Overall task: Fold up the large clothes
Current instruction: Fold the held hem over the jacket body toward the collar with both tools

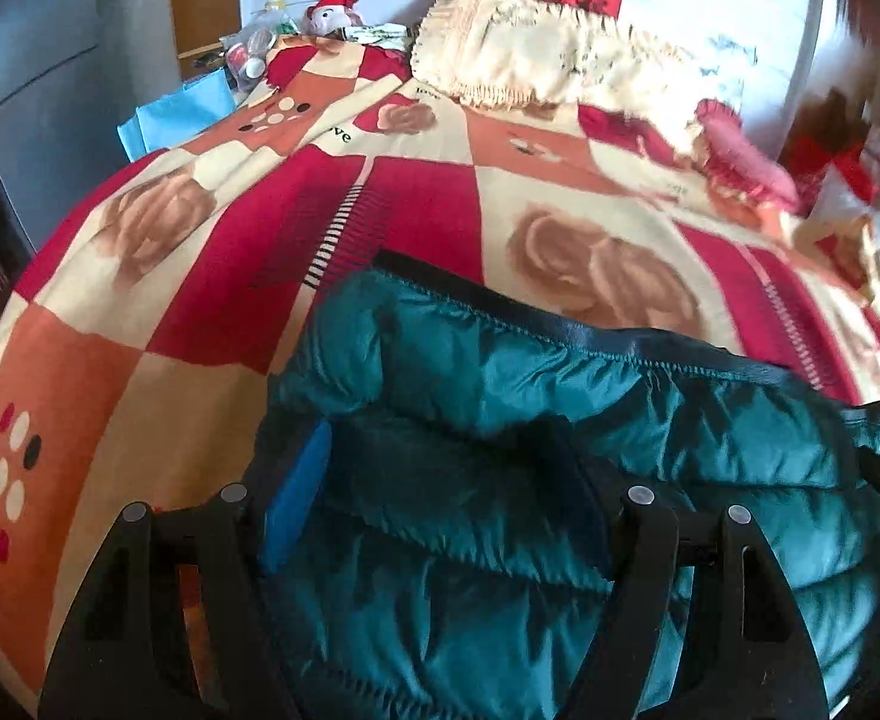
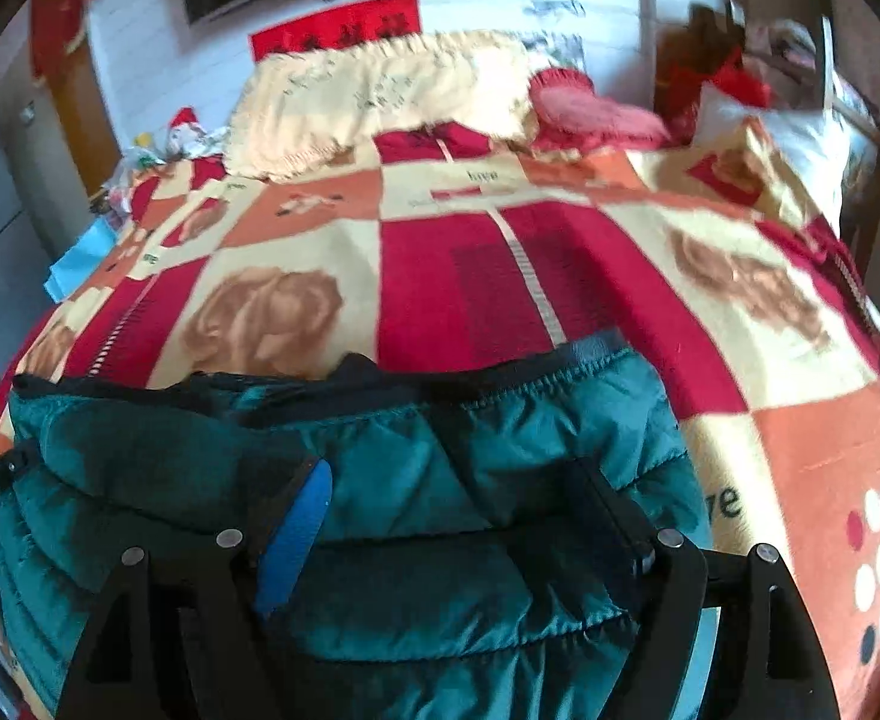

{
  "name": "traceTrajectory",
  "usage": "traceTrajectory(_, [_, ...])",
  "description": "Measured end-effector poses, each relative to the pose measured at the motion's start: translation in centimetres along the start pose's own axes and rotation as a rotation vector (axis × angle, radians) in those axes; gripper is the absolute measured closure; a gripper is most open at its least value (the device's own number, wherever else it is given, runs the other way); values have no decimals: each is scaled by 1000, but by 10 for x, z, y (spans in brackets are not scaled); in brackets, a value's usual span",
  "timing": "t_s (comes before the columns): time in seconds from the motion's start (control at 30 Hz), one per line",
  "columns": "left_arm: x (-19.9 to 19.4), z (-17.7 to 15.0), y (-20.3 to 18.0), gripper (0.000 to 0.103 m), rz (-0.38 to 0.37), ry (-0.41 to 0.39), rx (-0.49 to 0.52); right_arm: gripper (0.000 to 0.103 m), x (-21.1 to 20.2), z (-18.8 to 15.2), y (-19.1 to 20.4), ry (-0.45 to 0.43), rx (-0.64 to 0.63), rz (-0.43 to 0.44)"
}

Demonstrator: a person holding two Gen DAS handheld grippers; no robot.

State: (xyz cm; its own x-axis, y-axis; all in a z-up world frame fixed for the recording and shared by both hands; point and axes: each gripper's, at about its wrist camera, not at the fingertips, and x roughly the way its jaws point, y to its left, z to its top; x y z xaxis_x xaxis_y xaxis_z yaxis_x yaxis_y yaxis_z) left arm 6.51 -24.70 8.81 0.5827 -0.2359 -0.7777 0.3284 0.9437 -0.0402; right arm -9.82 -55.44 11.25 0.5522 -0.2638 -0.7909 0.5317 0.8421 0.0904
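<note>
Teal quilted puffer jacket (image 1: 499, 420) fills the foreground under both of our tools; it lies bunched on the near part of the patchwork bedspread (image 1: 428, 204), its dark-trimmed, stitched edge running across the far side of the bundle.

Our left gripper (image 1: 440, 462) tilts steeply down over the jacket's left end. Its two black fingers stand wide apart with a puffy fold of jacket between them, and the blue pad (image 1: 296, 504) on the left finger sits right at the fabric. Whether the pads actually press on the cloth we cannot tell.

Our right gripper (image 2: 457, 492) is angled down much the same over the jacket's right half (image 2: 380, 468). Its fingers are also spread, the blue-padded finger (image 2: 296, 534) lying against the quilting and the other sunk in shadow at a seam; again we cannot tell if they pinch the cloth or merely straddle it. At the left edge of the right wrist view, part of the other tool shows beside the jacket.

Farther up the bed lie a fringed cream pillow (image 1: 535, 54) and a pink cushion (image 2: 589, 108).
</note>
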Motion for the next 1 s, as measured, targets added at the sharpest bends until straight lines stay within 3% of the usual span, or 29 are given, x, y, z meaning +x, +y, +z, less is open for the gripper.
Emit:
traceTrajectory(0.17, [16, 0, -5, 23, 39, 17, 36, 19, 28, -3, -7, 67, 22, 26])
traceTrajectory(0.33, [24, 1, -4, 22, 39, 24, 26, 15, 43, -4, -1, 102, -4, -9])
traceTrajectory(0.53, [25, 0, -6, 21, 44, 26, 33, 16, 9, -2, 5, 42, -9, -17])
traceTrajectory(0.67, [25, 1, -5, 21, 45, 26, 35, 16, -32, 0, 29, -43, -28, 103])
traceTrajectory(0.8, [25, 0, -6, 20, 44, 26, 34, 16, -30, 2, 77, -4, -120, 200])
traceTrajectory(0.87, [26, 1, -6, 20, 41, 27, 34, 16, -19, 2, 97, 15, -154, 209])
traceTrajectory(1.0, [29, 1, -5, 19, 40, 29, 31, 17, 21, -8, 125, 80, -198, 138])
